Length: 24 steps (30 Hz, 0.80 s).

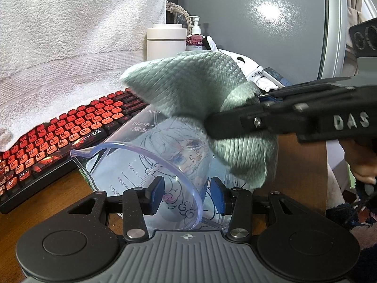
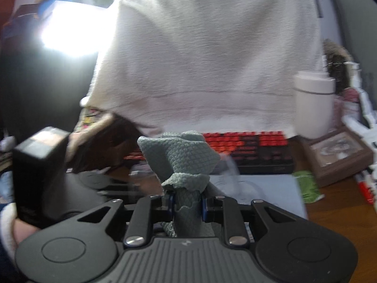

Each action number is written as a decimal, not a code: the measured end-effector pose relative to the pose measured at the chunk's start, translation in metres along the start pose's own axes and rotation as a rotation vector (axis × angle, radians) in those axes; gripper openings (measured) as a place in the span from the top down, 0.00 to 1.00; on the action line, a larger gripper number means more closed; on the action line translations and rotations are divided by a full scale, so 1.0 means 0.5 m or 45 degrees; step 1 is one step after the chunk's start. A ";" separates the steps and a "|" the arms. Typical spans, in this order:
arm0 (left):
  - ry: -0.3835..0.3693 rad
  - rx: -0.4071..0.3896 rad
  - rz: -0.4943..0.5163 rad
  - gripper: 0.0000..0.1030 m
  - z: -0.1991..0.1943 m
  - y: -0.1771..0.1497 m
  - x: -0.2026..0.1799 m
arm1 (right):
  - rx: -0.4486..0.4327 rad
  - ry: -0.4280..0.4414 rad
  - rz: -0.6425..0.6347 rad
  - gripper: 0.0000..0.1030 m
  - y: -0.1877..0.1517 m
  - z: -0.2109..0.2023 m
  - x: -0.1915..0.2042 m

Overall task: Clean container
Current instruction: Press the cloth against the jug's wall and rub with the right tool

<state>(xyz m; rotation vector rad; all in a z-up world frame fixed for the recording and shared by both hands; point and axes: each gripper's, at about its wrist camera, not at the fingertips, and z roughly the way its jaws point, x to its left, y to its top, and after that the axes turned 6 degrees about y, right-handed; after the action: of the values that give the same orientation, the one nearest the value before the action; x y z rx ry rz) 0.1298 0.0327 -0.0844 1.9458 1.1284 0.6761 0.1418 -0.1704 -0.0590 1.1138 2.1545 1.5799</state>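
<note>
Container-cleaning finds me with one clear measuring cup lying on its side, its rim pinched between the blue pads of my left tongs, which are closed on it. It has a pouring spout at the left of its rim and printed scale marks on its wall. My right tongs are clamped shut on one grey-green cloth, and seen from the left tongs that cloth bunches over the far end of the cup, touching its wall.

Under the cup lies one pale blue mat with a drawn cartoon figure, resting on the wooden surface. Left of the cup stands one keyboard with red and orange keys. Behind the keyboard hangs one white towel. Behind the cup, at the back of the surface, I count one white canister with a lid and one pump bottle just beside it. Right of the cup, in the view from the right tongs, sit one brown picture frame and one green packet. My right hand shows at the edge, behind the black body of the right tongs.
</note>
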 end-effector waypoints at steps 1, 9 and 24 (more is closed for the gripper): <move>0.000 0.000 0.000 0.58 0.000 0.000 0.000 | 0.000 0.000 0.023 0.81 0.002 0.000 -0.009; 0.000 0.000 -0.001 0.58 0.000 0.000 -0.001 | -0.005 -0.076 0.080 0.81 0.012 0.002 -0.044; -0.001 0.000 -0.002 0.58 -0.001 -0.002 -0.003 | 0.040 0.066 -0.063 0.81 0.062 0.034 0.041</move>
<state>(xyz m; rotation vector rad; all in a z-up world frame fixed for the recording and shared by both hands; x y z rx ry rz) 0.1282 0.0320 -0.0849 1.9443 1.1294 0.6744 0.1513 -0.1401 -0.0333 1.0313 2.2298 1.5755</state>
